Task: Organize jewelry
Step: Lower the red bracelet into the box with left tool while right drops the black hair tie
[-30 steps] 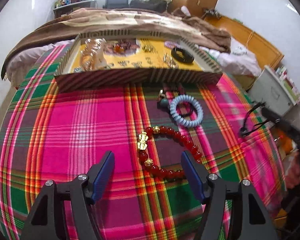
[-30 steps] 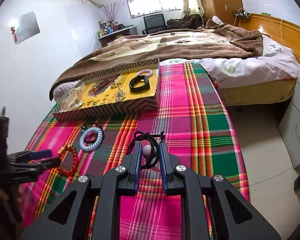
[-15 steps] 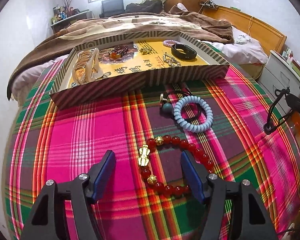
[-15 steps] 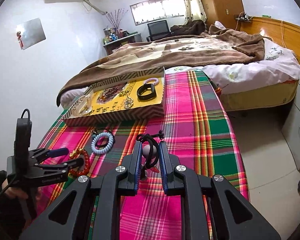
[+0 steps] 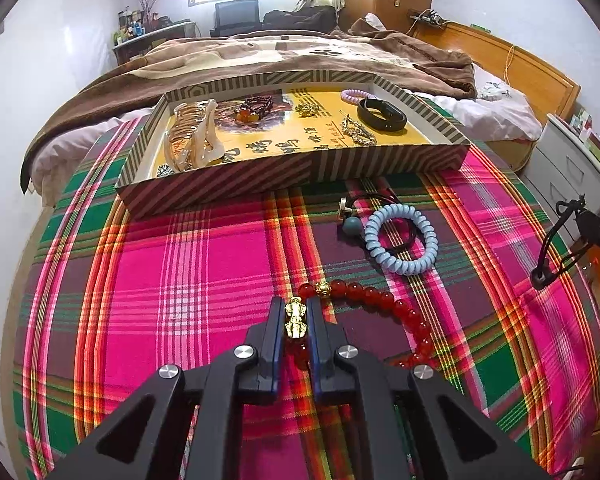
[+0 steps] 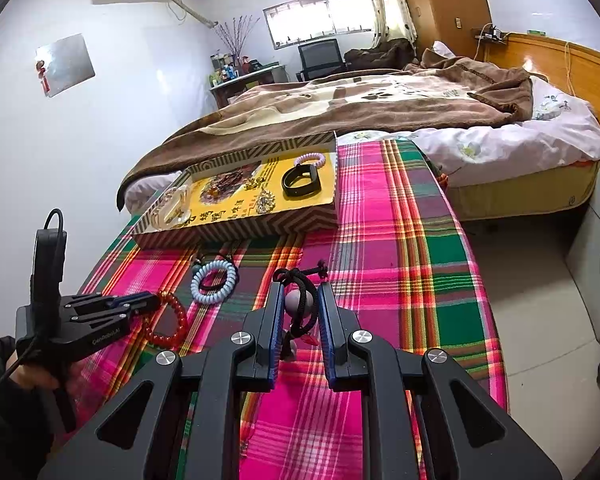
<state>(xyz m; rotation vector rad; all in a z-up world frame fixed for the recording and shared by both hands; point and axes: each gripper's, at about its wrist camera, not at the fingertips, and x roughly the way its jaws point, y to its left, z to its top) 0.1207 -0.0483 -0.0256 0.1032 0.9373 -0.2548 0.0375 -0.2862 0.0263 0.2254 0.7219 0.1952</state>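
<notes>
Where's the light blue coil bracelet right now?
In the left wrist view, the light blue coil bracelet lies on the plaid cloth, right of centre, between the striped tray and the red bead bracelet.

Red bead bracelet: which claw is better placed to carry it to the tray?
Left. The left claw has just closed on the red bead bracelet. The right claw already grips a black cord with a bead.

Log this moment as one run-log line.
left gripper: just closed on red bead bracelet at its gold charm | right gripper: shut on black cord with grey bead | striped tray: unreached
</notes>
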